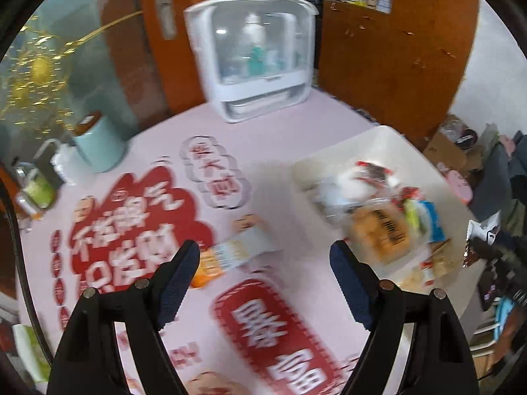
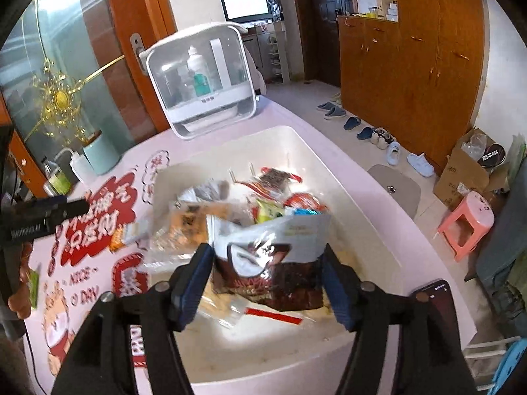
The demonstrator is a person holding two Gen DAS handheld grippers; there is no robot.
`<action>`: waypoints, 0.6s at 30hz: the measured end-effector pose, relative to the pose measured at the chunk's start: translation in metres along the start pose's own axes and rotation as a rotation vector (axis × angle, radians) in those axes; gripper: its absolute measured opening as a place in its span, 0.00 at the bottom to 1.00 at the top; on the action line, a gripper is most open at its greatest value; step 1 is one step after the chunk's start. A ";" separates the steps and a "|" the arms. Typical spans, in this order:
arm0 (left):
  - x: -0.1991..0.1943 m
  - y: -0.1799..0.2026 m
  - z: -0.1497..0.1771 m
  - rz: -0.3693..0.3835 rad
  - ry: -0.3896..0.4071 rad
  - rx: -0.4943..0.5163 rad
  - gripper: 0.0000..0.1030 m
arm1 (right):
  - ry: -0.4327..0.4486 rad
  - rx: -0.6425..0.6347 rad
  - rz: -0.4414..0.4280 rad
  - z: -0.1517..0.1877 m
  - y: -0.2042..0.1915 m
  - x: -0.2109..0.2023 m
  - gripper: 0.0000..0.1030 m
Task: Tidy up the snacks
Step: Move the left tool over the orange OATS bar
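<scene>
Most snacks were already piled in the white bin (image 2: 346, 177), centre frame. My right gripper (image 2: 268, 279) hung open over a dark packet (image 2: 280, 279) there, not pinching it. Left gripper (image 1: 263, 279) was open and empty above one orange packet (image 1: 230, 253) left out on the pink tablecloth (image 1: 280, 138). White organizer box (image 1: 253, 56) at the top, well clear.

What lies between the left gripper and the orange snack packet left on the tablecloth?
Nothing visible. The left gripper is open above bare tablecloth, and the orange snack packet lies just ahead, outside the white tub.
</scene>
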State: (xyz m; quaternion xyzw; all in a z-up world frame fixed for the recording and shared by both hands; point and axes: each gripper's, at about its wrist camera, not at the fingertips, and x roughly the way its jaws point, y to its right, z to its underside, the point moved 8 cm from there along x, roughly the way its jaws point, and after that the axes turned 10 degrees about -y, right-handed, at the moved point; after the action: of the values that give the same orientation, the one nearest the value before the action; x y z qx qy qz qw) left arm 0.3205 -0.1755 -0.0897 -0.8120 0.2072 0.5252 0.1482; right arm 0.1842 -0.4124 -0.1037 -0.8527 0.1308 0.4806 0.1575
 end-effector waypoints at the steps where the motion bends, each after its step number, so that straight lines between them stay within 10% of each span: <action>1: -0.002 -0.007 0.002 -0.007 -0.001 -0.001 0.78 | 0.011 -0.007 -0.003 -0.005 -0.007 -0.003 0.64; 18: 0.063 -0.067 0.000 -0.026 -0.057 0.147 0.78 | -0.049 -0.115 -0.050 -0.089 -0.117 0.058 0.64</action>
State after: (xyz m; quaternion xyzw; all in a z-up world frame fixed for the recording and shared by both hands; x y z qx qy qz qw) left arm 0.3766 -0.1290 -0.1458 -0.7862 0.2302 0.5295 0.2202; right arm 0.3266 -0.3445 -0.0935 -0.8513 0.0776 0.5041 0.1231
